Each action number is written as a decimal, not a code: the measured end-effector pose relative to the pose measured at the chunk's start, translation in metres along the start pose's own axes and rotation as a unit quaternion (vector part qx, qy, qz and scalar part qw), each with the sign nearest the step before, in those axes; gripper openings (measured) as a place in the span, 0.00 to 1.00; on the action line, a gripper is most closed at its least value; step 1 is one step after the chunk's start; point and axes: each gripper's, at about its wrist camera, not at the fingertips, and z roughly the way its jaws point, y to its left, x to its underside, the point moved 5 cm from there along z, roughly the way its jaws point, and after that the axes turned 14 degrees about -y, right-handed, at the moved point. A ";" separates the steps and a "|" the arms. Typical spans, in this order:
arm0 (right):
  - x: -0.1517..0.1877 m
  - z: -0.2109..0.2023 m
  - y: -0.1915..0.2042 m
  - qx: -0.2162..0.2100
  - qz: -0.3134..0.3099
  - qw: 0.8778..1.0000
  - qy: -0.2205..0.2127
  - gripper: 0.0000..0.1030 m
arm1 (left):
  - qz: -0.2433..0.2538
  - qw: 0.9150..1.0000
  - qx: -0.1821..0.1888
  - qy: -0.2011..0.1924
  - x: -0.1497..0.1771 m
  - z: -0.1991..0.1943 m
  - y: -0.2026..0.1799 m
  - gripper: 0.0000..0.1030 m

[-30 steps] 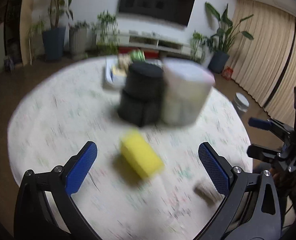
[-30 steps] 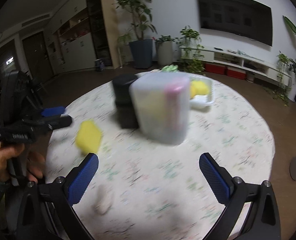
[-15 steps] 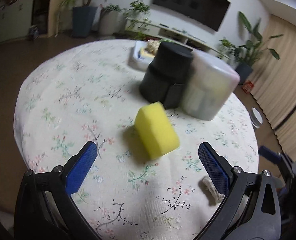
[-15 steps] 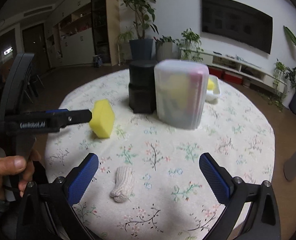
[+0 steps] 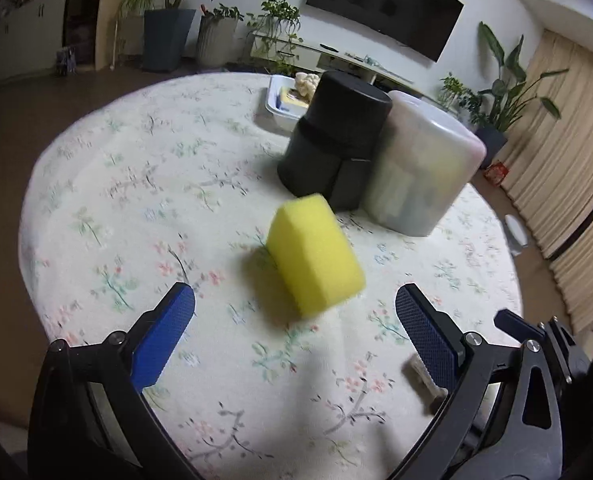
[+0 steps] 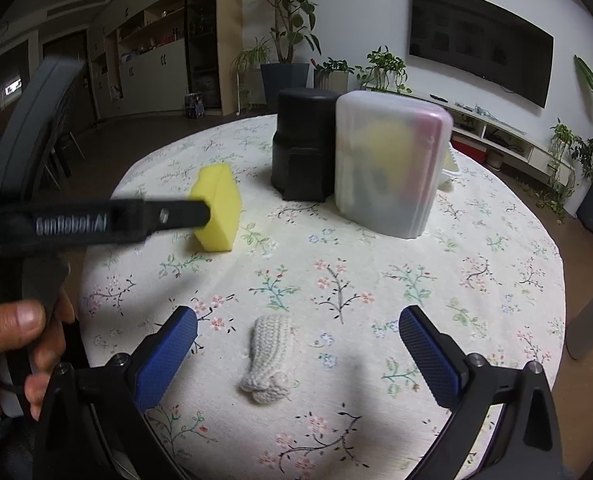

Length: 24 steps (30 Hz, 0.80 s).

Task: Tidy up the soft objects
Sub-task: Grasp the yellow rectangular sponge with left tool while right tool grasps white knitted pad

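Translucent bin (image 6: pixel 390 168) holds yellow, pink items (blurred) — beside black canister (image 6: pixel 302 144)

Both grippers, the left gripper (image 5: pixel 294 316) and the right gripper (image 6: pixel 297 338), share one build: black angular frames, blue cross-hatched finger pads (image 6: pixel 164 356), silver screws at the joints. White "GenRobot.AI" lettering runs along the left one's side, gripped by a bare hand (image 6: pixel 10 356) at a dark cuff.

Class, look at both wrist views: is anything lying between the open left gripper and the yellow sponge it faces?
Nothing visible does. The yellow sponge sits on the floral tablecloth ahead of the open left gripper, with only bare cloth between them. The black container stands beyond the sponge, and the knitted piece lies off by the right gripper.
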 end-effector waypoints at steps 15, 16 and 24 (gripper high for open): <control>0.014 0.018 0.004 0.021 0.022 0.999 0.039 0.94 | 0.008 0.999 -0.017 0.038 0.009 0.033 -0.004 1.00; 0.014 0.020 0.006 0.020 0.021 0.999 0.041 0.94 | 0.008 0.999 -0.017 0.041 0.009 0.035 -0.004 1.00; 0.023 0.028 0.011 0.012 0.022 0.998 0.063 0.78 | 0.008 0.999 -0.024 0.045 0.010 0.043 -0.002 0.98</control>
